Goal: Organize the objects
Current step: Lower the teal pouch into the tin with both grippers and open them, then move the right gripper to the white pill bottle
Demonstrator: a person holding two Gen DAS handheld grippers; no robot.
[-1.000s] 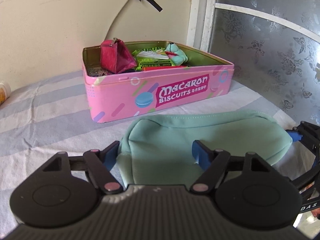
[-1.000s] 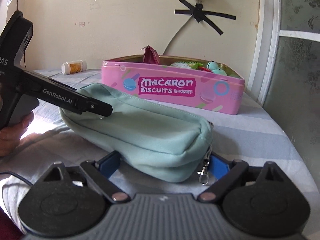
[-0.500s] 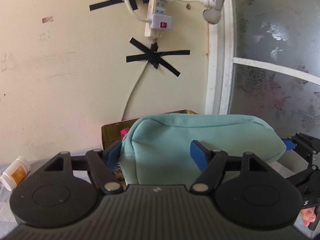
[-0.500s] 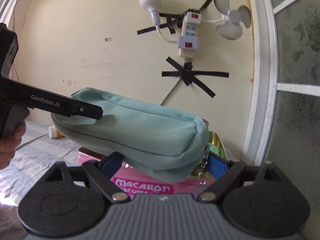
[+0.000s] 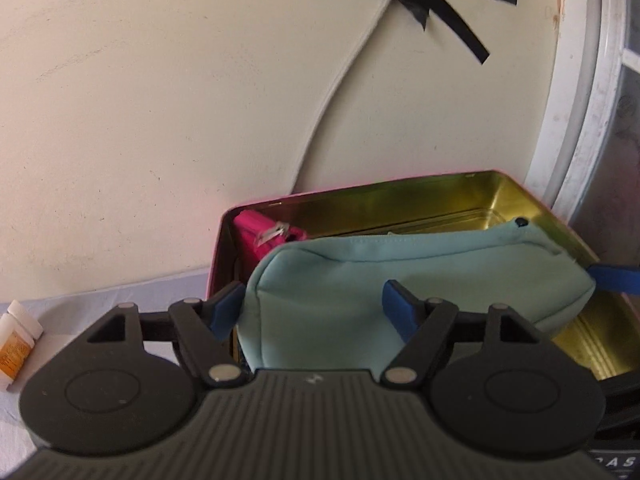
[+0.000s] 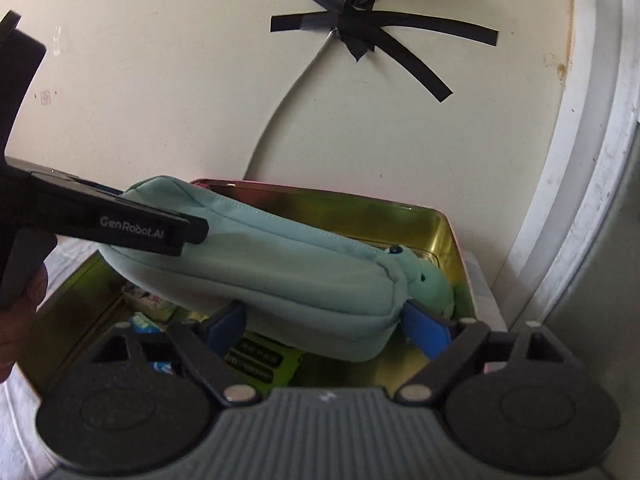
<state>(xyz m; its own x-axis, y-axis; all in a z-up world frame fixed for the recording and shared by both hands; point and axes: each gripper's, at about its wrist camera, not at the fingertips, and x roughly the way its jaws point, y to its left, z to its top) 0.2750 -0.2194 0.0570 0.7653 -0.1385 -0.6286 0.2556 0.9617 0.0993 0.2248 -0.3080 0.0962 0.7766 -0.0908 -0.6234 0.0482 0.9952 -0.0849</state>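
A mint-green zip pouch (image 5: 400, 280) hangs over the open pink biscuit tin (image 5: 400, 200), held at both ends. My left gripper (image 5: 316, 312) is shut on the pouch's left end. My right gripper (image 6: 324, 324) is shut on its right end (image 6: 320, 292). The pouch sits low inside the tin's gold walls (image 6: 440, 232). A pink purse (image 5: 264, 236) stands in the tin's far left corner. A green plush toy (image 6: 432, 284) lies at the tin's right side, behind the pouch. Green packets (image 6: 260, 360) lie on the tin floor under the pouch.
A white pill bottle with an orange label (image 5: 16, 344) lies on the striped cloth left of the tin. The cream wall with black tape and a cable (image 6: 360, 40) stands right behind the tin. A white door frame (image 6: 580, 160) stands to the right.
Both grippers lifted the pouch off the cloth, carried it forward and lowered it into the tin. It was high in front of the wall half a second ago.
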